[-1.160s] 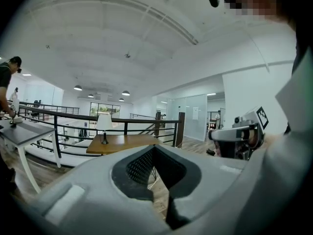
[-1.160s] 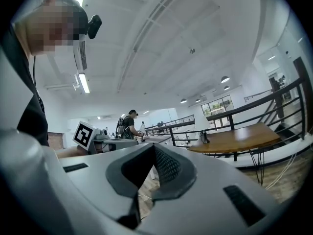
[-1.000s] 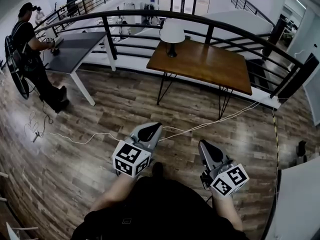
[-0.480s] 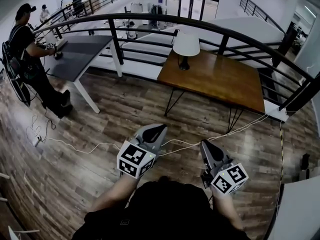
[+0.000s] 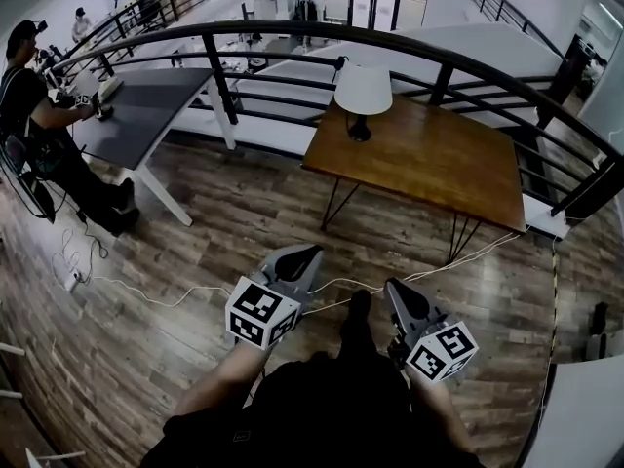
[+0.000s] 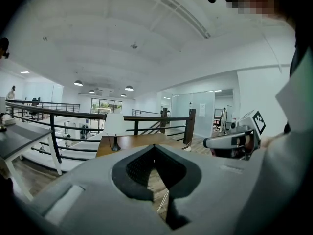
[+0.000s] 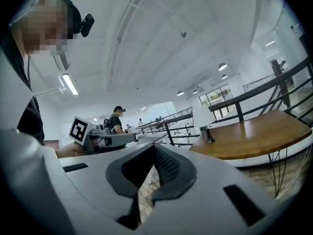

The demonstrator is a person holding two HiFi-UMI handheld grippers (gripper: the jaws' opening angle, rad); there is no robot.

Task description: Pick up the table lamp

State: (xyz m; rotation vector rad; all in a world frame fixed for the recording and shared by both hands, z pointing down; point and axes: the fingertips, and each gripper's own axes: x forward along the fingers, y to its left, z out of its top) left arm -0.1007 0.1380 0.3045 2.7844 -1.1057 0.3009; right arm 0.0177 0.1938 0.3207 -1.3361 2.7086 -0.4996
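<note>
Though well short of any reach, pointed about right: across the plank floor [image 5: 244, 213] toward the wooden table [image 5: 429, 154] set against the curved black railing [image 5: 292, 32]. On that table's far left corner, close by the railing, the table lamp [image 5: 362, 96]: upright, white shade over a thin dark stem and round base, long axis vertical. Straight ahead and well apart from both grippers, falling between their two lines in the head view. From the left gripper view, lamp [image 6: 115, 126] a little left of the jaw tips; from the right gripper view, lamp [image 7: 209, 136] off to the right of them. Little to choose on nearness, judging by the head view; left gripper [image 5: 297, 258] perhaps a shade further forward than right gripper [image 5: 395, 291]. Both carried low before the body, aimed forward and close to level, marker cubes toward the person. Both clenched tip to tip, grasping nothing, only floor glimpsed behind the pads. Needing to open before any approach to the stem.
</note>
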